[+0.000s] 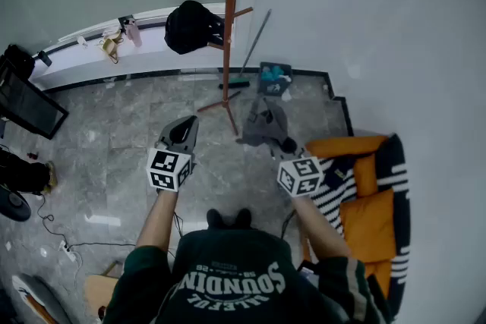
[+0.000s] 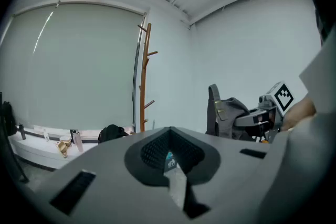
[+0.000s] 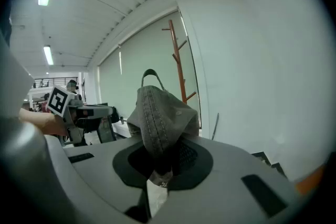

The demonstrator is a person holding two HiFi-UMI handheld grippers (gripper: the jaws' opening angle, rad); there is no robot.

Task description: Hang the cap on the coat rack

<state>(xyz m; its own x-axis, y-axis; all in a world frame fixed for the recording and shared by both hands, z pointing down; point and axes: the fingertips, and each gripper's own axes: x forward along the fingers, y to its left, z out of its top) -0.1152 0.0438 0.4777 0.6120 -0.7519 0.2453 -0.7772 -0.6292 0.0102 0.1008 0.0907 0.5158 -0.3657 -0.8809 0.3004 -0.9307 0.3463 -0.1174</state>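
Now the right gripper [image 3: 159,178] has its fingers clamped on the grey cap [image 3: 160,118], which stands up just above them. The left gripper [image 2: 170,162] is beside it, fingers together, nothing between them. The rack [image 1: 228,42] stands well beyond both pairs of fingertips.

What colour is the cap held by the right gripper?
The cap is grey, clearest in the right gripper view.
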